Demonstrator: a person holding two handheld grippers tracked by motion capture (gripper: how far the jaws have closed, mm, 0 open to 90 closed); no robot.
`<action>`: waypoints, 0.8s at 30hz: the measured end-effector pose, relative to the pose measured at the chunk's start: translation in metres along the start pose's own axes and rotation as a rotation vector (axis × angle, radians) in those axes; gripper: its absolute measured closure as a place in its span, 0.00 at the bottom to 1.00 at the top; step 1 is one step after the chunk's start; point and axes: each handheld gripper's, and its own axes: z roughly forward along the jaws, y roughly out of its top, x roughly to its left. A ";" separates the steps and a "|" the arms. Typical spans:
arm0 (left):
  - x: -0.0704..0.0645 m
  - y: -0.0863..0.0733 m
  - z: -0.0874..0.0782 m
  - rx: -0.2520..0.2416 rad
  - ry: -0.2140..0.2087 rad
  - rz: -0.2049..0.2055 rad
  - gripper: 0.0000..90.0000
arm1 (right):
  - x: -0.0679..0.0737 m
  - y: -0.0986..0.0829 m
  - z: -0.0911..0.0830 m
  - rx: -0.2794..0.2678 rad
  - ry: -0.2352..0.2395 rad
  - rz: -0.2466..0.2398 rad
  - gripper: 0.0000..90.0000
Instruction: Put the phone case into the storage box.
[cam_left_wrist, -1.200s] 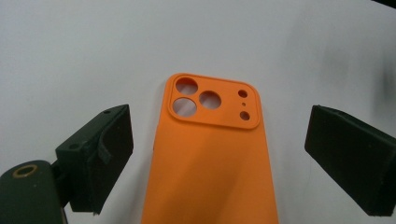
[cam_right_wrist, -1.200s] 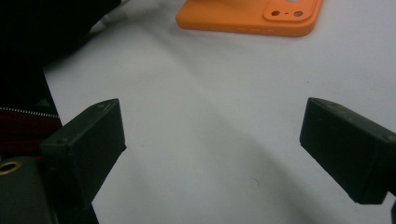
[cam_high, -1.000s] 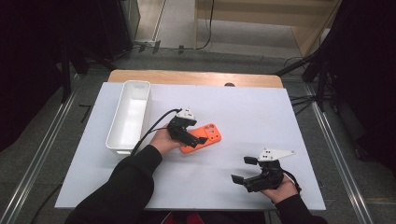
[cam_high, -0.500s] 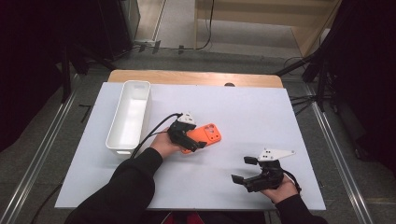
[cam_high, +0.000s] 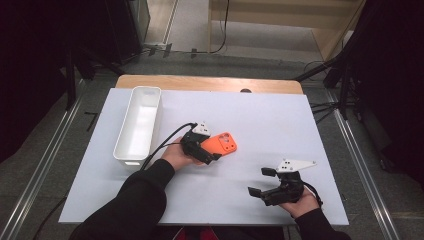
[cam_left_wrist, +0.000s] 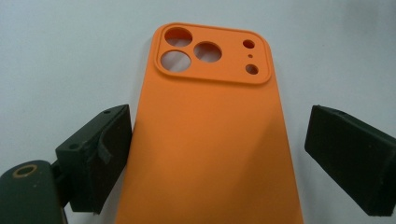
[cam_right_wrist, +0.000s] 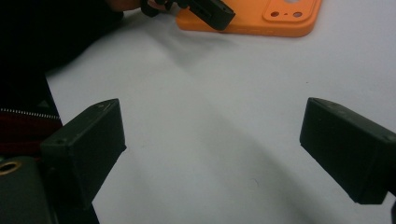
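An orange phone case (cam_high: 223, 143) lies back-up on the white table top (cam_high: 260, 120), its camera cut-outs at the far end (cam_left_wrist: 212, 53). My left gripper (cam_high: 212, 150) straddles the near part of the case, open. In the left gripper view (cam_left_wrist: 219, 126) one jaw touches the case's left edge and the other stands a gap away from its right edge. My right gripper (cam_high: 260, 181) rests near the front right of the table, open, with bare table between its jaws (cam_right_wrist: 212, 126). The right gripper view has the case (cam_right_wrist: 252, 21) farther off.
A long white bin (cam_high: 123, 148) stands at the left of the table, beside my left forearm. A wooden edge (cam_high: 210, 83) runs along the table's far side. Dark stands and cables surround the table.
My left gripper has shifted slightly around the orange case, which has turned a little. The right gripper has stayed in place.
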 end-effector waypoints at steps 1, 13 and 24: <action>-0.001 0.000 0.001 0.005 0.007 0.004 0.09 | 0.000 0.000 0.000 0.000 0.000 0.000 0.06; -0.007 -0.001 0.002 0.016 0.077 0.037 0.16 | 0.000 0.000 0.000 0.002 -0.004 0.000 0.06; -0.009 0.000 0.002 0.032 0.096 0.063 0.16 | 0.001 -0.001 -0.001 0.003 -0.005 0.003 0.06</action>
